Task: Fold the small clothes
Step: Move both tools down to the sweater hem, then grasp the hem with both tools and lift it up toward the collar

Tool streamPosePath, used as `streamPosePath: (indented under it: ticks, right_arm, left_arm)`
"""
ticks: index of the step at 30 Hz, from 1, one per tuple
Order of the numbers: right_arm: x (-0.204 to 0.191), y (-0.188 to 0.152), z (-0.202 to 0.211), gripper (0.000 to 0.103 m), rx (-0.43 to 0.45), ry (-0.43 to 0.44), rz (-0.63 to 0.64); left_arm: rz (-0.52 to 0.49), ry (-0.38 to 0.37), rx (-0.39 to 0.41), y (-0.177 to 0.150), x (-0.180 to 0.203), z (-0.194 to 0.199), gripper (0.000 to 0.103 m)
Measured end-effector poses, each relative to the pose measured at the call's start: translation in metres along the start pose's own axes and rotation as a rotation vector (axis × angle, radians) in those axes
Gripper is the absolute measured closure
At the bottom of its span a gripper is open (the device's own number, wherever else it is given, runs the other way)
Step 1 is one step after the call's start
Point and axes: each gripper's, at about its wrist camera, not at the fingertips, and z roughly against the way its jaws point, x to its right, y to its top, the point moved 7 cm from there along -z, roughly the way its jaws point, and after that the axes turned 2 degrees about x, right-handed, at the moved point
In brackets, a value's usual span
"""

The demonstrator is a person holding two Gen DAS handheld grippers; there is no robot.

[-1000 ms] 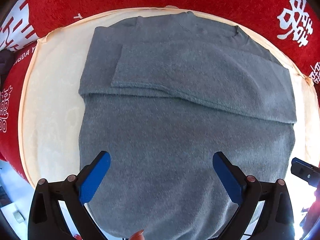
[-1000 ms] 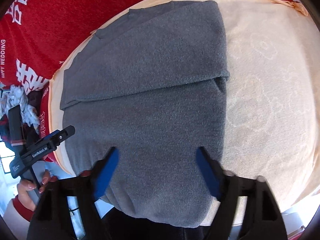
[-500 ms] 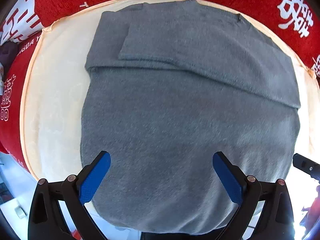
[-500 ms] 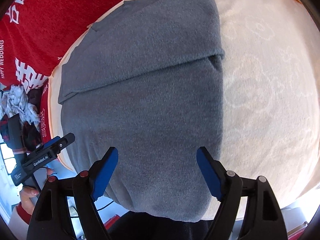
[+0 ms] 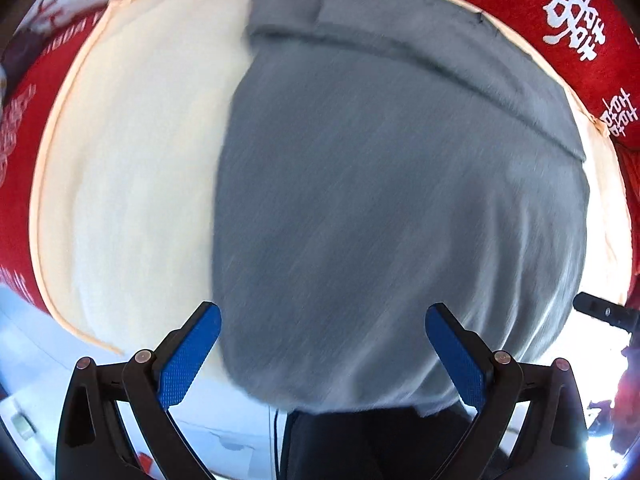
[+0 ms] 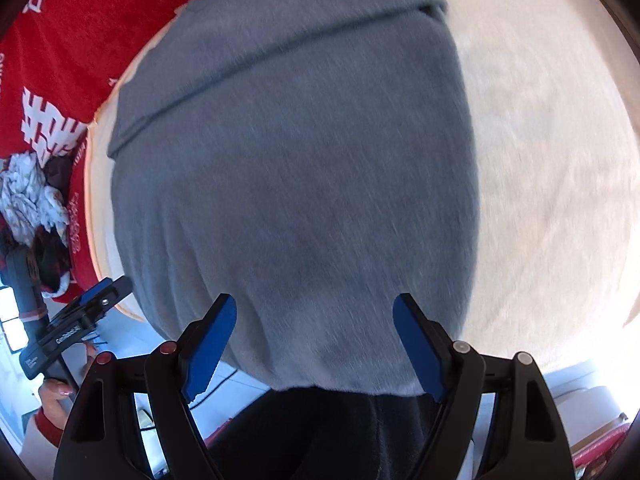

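A grey sweater (image 5: 380, 200) lies flat on a cream cloth (image 5: 132, 168), its sleeves folded across the chest at the far end. Its hem hangs over the near table edge. My left gripper (image 5: 320, 332) hovers open above the hem's left part, nothing between its blue pads. In the right wrist view the same sweater (image 6: 288, 168) fills the middle, and my right gripper (image 6: 314, 320) stands open above the hem's right part, holding nothing. The left gripper (image 6: 80, 320) shows at the left edge there, in a hand.
A red cloth with white characters (image 5: 576, 20) surrounds the cream cloth on the far side and left. A heap of crumpled clothes (image 6: 32, 196) lies at the left. Bare cream cloth (image 6: 552, 152) stretches right of the sweater. Dark trousers (image 6: 320, 432) show below the hem.
Both grippers have drawn back toward the sweater's hem and the near table edge, the left one also shifting left. The sweater has not moved. Jaws stay open.
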Motion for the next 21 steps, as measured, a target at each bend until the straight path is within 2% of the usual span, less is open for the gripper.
streamPosePath:
  ticks: [6, 11, 15, 19, 21]
  right_arm:
    - [0.031, -0.051, -0.020, 0.020, -0.066, 0.003, -0.028]
    - [0.055, -0.087, -0.051, 0.020, -0.120, -0.018, -0.039]
    - [0.061, -0.098, -0.074, 0.020, -0.139, 0.006, -0.039]
    - [0.062, -0.100, -0.090, 0.022, -0.118, 0.012, 0.012]
    - [0.063, -0.099, -0.095, 0.033, -0.114, 0.026, 0.004]
  left_arm:
    - [0.008, -0.066, -0.079, -0.068, -0.035, -0.029, 0.001]
    - [-0.004, -0.109, -0.125, -0.101, -0.031, -0.058, 0.001]
    - [-0.018, -0.126, -0.119, -0.114, -0.029, -0.071, 0.001]
    - [0.001, -0.131, -0.094, -0.134, -0.024, -0.080, 0.001]
    - [0.011, -0.125, -0.088, -0.133, -0.018, -0.089, 0.014]
